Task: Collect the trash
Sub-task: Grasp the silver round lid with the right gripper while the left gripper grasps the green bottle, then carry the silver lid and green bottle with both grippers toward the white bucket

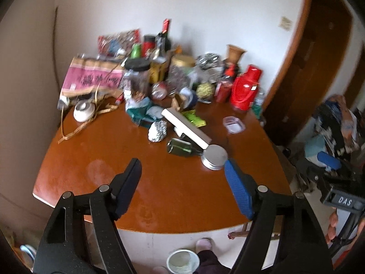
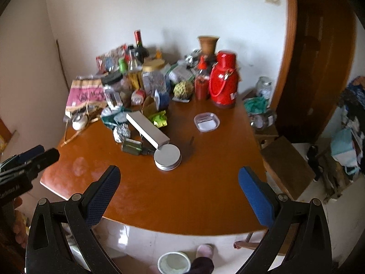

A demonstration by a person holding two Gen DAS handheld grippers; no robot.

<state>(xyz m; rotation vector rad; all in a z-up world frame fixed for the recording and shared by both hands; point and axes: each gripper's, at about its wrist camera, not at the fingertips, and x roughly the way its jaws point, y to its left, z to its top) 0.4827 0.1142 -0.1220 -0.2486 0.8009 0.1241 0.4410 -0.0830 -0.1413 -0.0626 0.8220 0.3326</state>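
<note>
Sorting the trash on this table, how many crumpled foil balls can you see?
1. The foil ball lies mid-table, left of the white box and near the green bottle. More may hide in the back clutter.

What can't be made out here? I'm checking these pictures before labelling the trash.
- Pink bag: its print is blurred in both views.
- Green bottle: the long white box covers its neck in the left view.
- Jars behind the black-lidded jar: crowded and overlapped, contents unclear.
- White bowl on the floor: cut off by the bottom edge.
</note>
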